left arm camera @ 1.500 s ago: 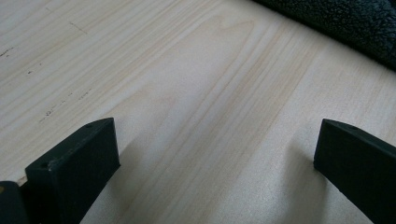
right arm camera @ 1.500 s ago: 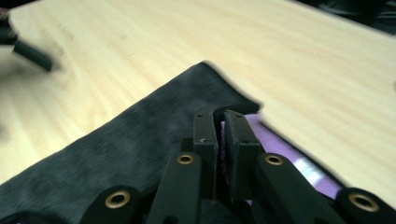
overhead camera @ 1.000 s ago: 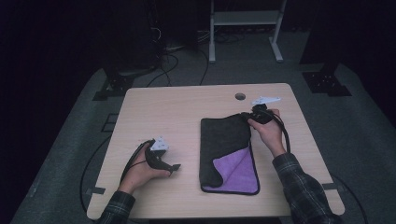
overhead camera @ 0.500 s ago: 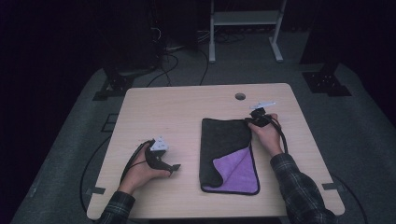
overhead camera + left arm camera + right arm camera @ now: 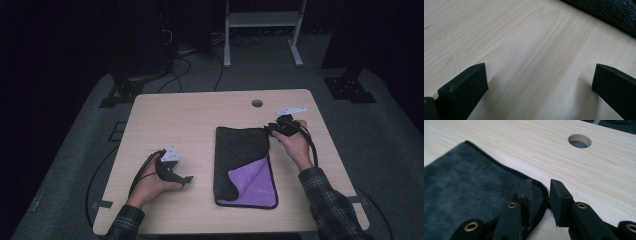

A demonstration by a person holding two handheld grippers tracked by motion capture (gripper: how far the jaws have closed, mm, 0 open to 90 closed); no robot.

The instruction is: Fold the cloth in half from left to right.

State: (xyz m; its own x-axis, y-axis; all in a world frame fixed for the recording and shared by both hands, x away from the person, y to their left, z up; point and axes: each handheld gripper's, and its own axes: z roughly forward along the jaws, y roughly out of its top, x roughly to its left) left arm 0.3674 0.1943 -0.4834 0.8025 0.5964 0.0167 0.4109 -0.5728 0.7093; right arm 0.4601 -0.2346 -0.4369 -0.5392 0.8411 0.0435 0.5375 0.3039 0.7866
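Observation:
A dark grey towel (image 5: 242, 150) lies folded on the wooden table (image 5: 190, 125), its near right corner turned back to show purple (image 5: 255, 176). My right gripper (image 5: 273, 130) is at the towel's far right corner. Its jaws have just been opening and now stand a little apart (image 5: 541, 191). The corner's edge (image 5: 469, 185) lies in the gap, and neither pad presses on it. My left gripper (image 5: 187, 179) rests low on the bare wood left of the towel, jaws wide open (image 5: 539, 82) with nothing between them. The towel's edge (image 5: 609, 12) lies ahead of it.
A round cable hole (image 5: 257, 103) is in the tabletop just beyond the right gripper, also seen close up (image 5: 579, 140). Bare wood spreads over the table's left half. Cables and a white frame (image 5: 260, 20) stand on the dark floor behind the table.
The right hand has shifted slightly at the towel's far right corner. The towel and the left hand lie as before.

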